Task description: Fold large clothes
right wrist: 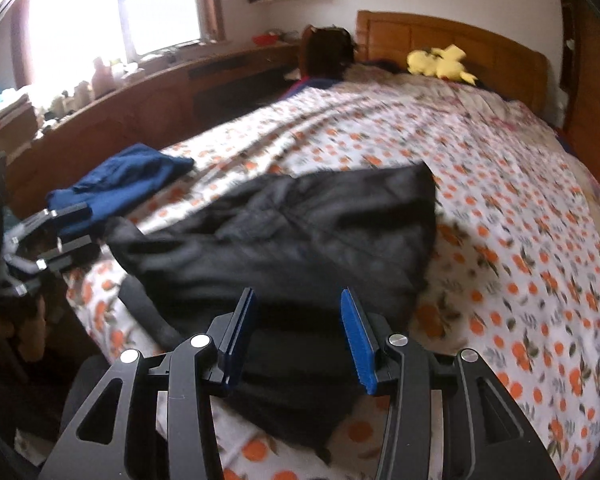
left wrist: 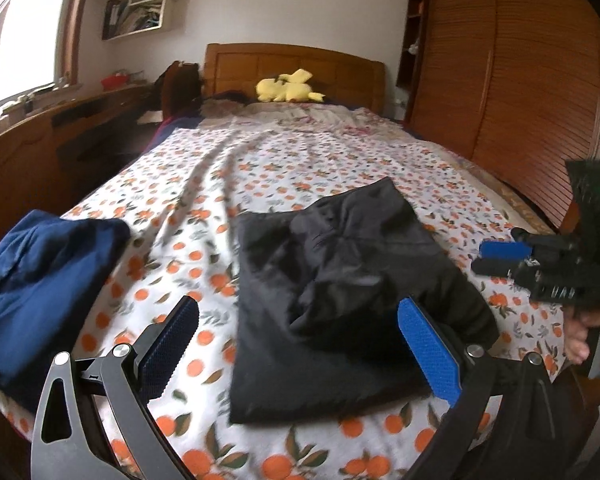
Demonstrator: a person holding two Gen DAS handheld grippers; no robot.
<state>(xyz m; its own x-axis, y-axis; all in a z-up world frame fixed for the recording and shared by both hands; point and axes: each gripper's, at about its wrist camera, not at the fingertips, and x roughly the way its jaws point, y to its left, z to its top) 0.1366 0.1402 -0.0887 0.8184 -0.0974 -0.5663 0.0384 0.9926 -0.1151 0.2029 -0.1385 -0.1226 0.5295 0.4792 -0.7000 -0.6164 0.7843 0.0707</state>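
A black garment [left wrist: 332, 300] lies partly folded on the orange-print bedspread [left wrist: 260, 168] near the foot of the bed; it also shows in the right wrist view [right wrist: 284, 248]. My left gripper [left wrist: 300, 340] is open, its blue pads wide apart just above the garment's near edge, holding nothing. My right gripper [right wrist: 300, 328] is open over the garment's near edge, empty. The right gripper also shows in the left wrist view [left wrist: 500, 256] at the right, beside the garment. The left gripper shows at the left edge of the right wrist view [right wrist: 60, 240].
A folded navy garment [left wrist: 40, 280] lies at the bed's left edge, also in the right wrist view [right wrist: 120, 180]. A yellow plush toy [left wrist: 288, 86] sits by the wooden headboard [left wrist: 292, 60]. A wooden wardrobe [left wrist: 520, 80] stands right of the bed, a low wooden shelf [left wrist: 40, 140] left.
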